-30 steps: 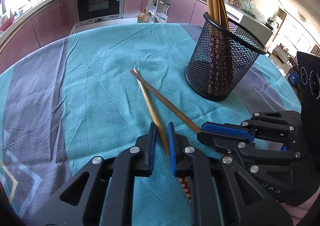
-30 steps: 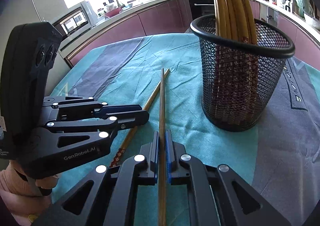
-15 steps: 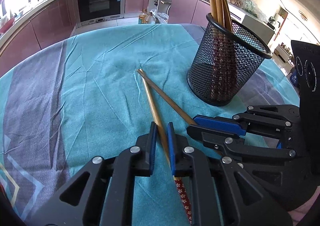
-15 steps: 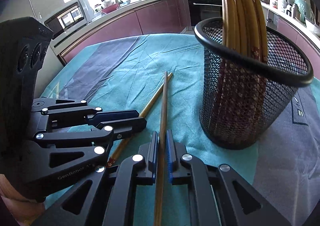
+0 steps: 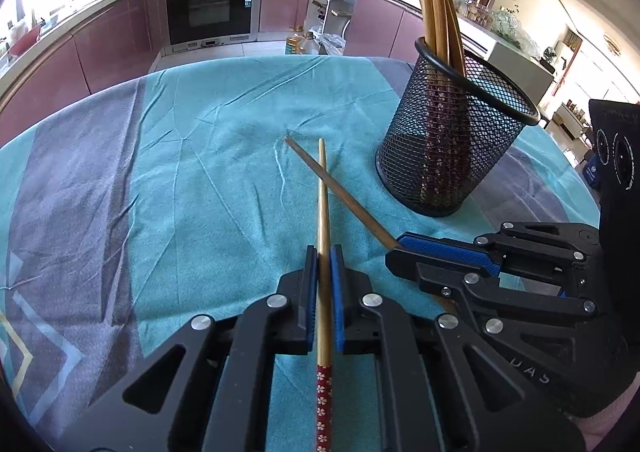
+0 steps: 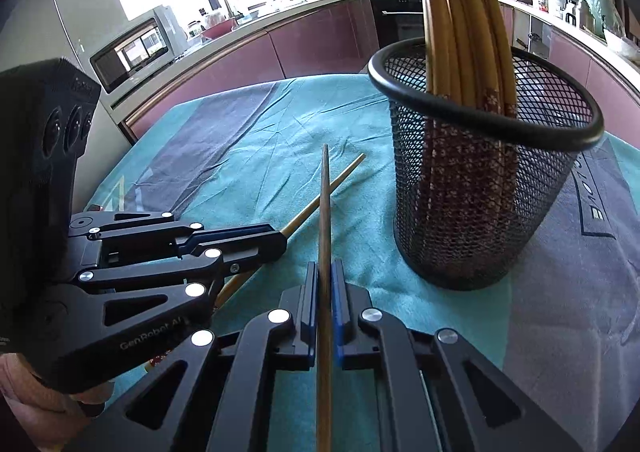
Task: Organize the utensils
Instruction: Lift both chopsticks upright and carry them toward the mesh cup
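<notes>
Two chopsticks pinched, one per gripper, right next to the holder

The worktop [image 5: 192,187] wears a wrinkly teal and grey cloth, and on it stands a black mesh holder [image 5: 452,139] already stuffed with chopsticks [image 5: 436,7], handles down. The left gripper [image 5: 325,252] is pressed together on a lighter chopstick [image 5: 323,211] — the one with the red flowered handle end — and its tip points away across the cloth. The right gripper [image 6: 325,268] is clamped on a darker chopstick [image 6: 325,211] the same way. The two sticks cross each other near their tips, just beside the holder, which sits to their right. Can't tell whether the tips touch the cloth. A bit of the person's hand [image 6: 24,384] shows under the left gripper — kitchen counters behind.
</notes>
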Tool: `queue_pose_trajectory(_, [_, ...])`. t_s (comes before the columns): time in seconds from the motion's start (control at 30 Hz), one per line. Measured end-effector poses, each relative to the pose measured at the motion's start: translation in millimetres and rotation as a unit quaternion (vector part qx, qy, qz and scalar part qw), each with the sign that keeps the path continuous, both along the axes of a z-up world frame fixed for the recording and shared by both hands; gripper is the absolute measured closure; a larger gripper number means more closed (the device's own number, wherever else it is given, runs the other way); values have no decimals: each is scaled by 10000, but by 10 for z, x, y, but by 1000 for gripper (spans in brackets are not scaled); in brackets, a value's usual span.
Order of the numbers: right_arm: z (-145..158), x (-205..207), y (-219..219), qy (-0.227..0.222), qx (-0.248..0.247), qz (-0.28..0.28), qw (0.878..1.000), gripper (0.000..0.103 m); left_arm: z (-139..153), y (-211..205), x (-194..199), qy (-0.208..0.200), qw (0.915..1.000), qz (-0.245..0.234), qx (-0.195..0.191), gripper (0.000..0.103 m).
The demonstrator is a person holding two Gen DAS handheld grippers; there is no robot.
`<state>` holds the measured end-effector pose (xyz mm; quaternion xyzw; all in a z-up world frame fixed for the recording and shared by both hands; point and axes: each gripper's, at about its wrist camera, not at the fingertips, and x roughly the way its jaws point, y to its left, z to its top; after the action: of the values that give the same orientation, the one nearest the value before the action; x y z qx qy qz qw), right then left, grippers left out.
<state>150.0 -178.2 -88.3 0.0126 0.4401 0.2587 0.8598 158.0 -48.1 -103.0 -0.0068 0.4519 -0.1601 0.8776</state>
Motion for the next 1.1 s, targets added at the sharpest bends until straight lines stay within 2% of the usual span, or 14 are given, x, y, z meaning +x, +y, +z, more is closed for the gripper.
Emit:
queue_pose_trajectory(0.7, [306, -274, -56, -447, 319, 155, 9984, 97, 303, 130, -350, -323, 9988, -94, -362, 96])
queue_pose_trajectory(1.1, [514, -431, -184, -748, 470, 90, 9960, 97, 502, 267, -533, -478, 9960, -240, -722, 96])
